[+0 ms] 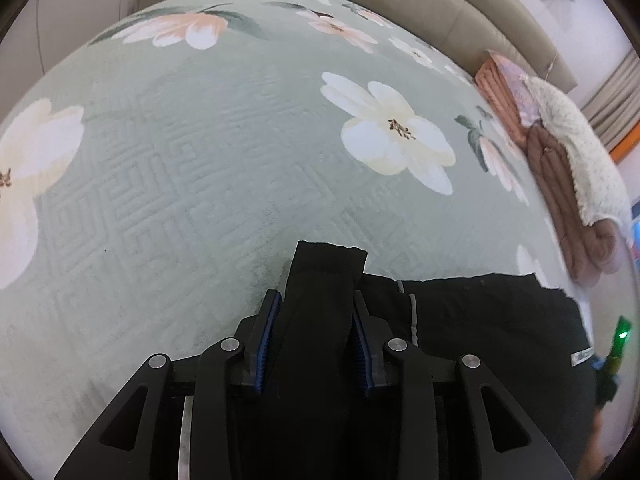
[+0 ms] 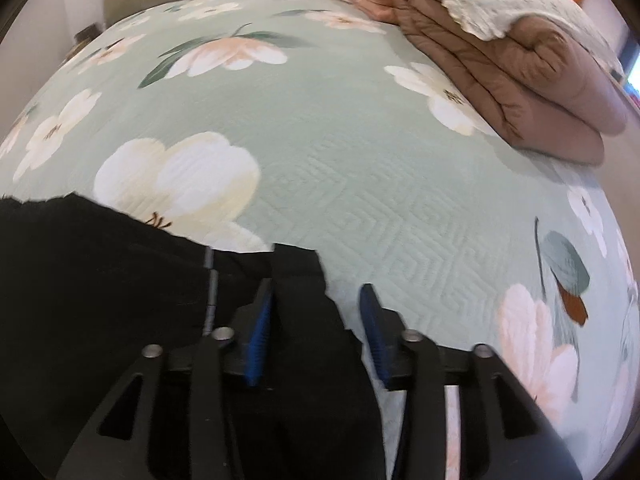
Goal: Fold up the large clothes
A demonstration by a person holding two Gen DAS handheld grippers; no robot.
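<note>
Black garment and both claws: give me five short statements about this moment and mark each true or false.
1. The left claw has a strip of the black garment between its fingers. True.
2. The garment is white with flowers. False: it is black; the flowers are printed on the green bedspread under it.
3. In the right wrist view, black cloth fills the whole gap of the right claw. False: it lies against one finger only, and bedspread shows beside the other.
4. A folded brown quilt lies on the bedspread beyond the right claw. True.
5. A cream cloth lies under the brown quilt. False: it lies on top.
</note>
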